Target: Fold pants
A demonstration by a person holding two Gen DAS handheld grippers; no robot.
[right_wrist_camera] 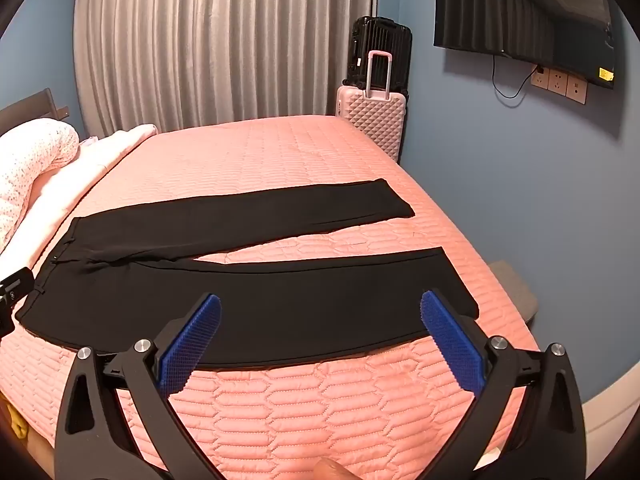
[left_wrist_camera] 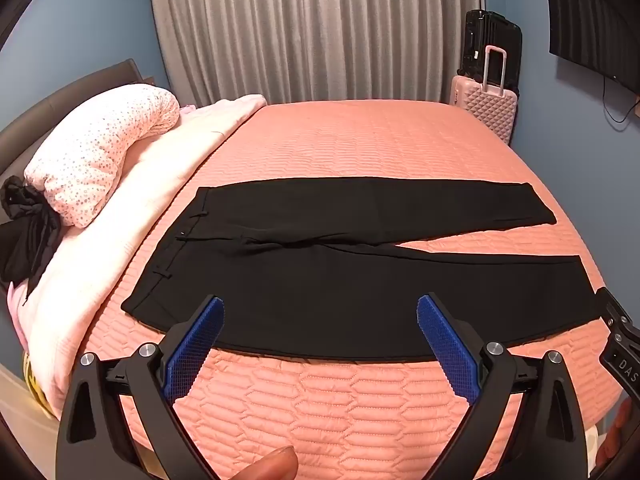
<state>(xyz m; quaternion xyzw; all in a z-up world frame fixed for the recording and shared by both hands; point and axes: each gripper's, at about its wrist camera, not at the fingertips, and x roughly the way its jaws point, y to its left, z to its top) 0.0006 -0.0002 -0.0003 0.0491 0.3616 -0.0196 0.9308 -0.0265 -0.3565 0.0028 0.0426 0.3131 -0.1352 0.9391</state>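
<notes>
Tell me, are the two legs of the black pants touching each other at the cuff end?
Apart. The right wrist view shows pink bedspread in a widening gap between the legs of the pants.

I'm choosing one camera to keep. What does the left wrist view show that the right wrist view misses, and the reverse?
Left only: a black garment bunched by the dotted pillow, and the pants' waistband corner.
Right only: the wall sockets under the TV, and a grey bench past the bed's foot.
Both: black pants flat on the pink bed, suitcases, curtain, and each view's own open gripper.
</notes>
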